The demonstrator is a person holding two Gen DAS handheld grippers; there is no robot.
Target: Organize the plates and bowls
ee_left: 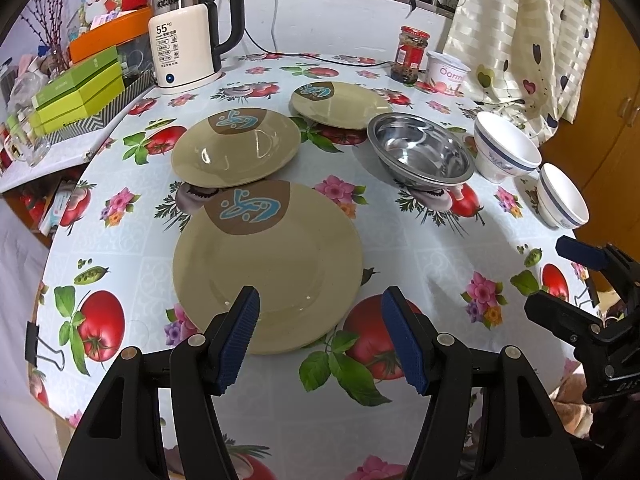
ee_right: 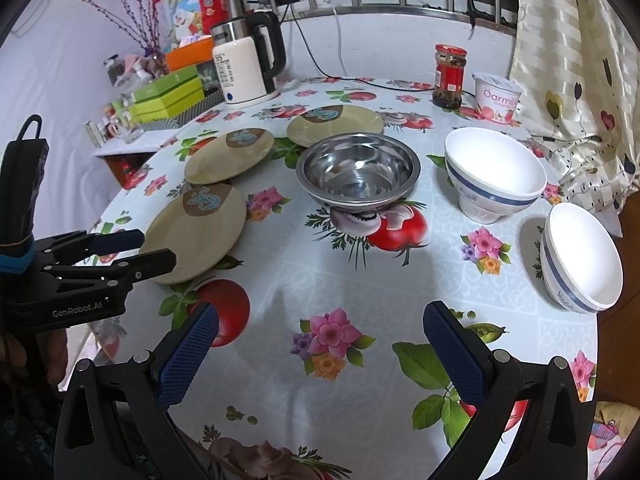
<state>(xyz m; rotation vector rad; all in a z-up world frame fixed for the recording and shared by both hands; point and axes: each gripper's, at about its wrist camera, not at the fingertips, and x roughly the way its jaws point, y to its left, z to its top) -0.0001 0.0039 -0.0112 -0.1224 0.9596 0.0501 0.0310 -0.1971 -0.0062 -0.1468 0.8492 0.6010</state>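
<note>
I see nothing stacked yet: three plates point(ee_left: 267, 264) and three bowls point(ee_right: 358, 170) lie apart, seemingly untouched, with both grippers point(ee_left: 320, 340) point(ee_right: 318, 354) spread and empty.

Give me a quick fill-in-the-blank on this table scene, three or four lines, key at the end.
1. The number of tan plates on the table is ____.
2. The steel bowl sits between the plates and the two ____ bowls.
3. Both the left gripper and the right gripper are ____ and hold nothing.
4. The kettle label shows the number ____.

Missing words: three; white; open; 55
</note>
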